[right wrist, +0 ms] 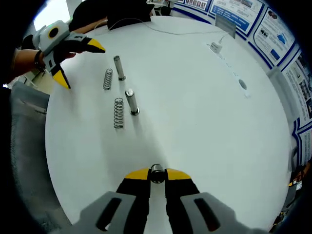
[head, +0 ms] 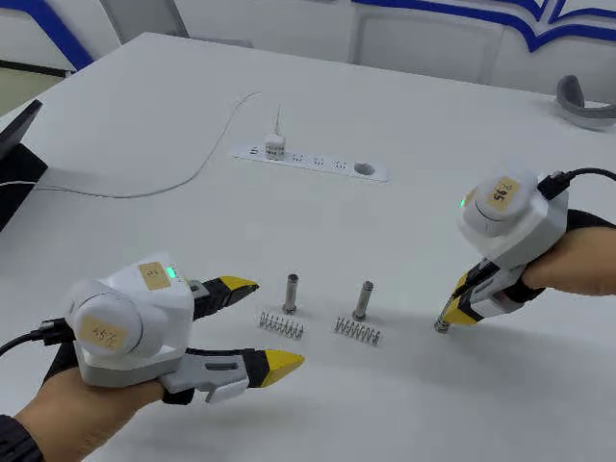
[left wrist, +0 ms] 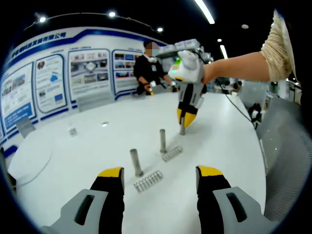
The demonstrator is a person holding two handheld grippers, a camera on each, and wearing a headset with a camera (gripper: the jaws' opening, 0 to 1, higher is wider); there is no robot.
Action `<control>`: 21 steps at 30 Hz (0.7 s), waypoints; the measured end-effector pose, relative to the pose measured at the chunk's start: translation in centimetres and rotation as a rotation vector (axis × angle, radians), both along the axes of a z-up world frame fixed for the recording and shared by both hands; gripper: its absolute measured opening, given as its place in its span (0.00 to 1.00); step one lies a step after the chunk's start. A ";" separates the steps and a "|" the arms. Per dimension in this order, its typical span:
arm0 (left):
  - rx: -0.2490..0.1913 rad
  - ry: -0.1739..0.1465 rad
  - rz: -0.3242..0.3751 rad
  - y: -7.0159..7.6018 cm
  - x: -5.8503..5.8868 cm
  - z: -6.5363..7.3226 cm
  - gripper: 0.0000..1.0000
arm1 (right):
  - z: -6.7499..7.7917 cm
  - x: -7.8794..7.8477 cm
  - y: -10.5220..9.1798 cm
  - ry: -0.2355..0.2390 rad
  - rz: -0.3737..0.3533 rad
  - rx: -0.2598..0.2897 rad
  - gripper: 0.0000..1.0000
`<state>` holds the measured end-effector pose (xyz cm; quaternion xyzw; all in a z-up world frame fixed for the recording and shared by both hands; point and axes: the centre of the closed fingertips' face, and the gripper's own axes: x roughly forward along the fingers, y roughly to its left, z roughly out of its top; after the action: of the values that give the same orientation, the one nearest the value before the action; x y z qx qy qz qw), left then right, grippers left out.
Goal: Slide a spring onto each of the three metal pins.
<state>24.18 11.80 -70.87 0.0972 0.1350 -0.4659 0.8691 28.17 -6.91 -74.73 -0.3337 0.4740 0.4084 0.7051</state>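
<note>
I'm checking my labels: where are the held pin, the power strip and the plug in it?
held pin (right wrist: pixel 156 173), right gripper view, its round metal end between the jaws.
power strip (head: pixel 332 166), head view, its top face near mid-length.
plug (head: pixel 275 146), head view, its white body.

Two upright pins (head: pixel 291 293), a spring (head: pixel 281 325) beside each — right gripper (head: pixel 449 317) around a third pin (head: pixel 442 326)

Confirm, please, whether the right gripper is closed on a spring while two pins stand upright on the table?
Not a spring: the right gripper view shows the right gripper closed on a metal pin. Two pins do stand upright on the table.
</note>
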 end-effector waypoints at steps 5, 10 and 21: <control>-0.003 0.000 0.004 0.0 0.1 0.0 0.60 | -0.3 0.0 -0.1 -0.004 -0.004 -0.001 0.13; -0.002 0.001 0.003 0.0 0.1 0.0 0.60 | -0.3 0.0 -0.1 -0.005 -0.002 0.002 0.13; -0.003 0.001 0.000 -0.1 0.1 -0.1 0.60 | 1.6 0.0 0.4 -0.067 0.020 0.022 0.24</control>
<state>24.27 11.68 -70.98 0.0959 0.1347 -0.4662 0.8691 28.19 -6.56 -73.16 -0.3442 0.4424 0.4089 0.7201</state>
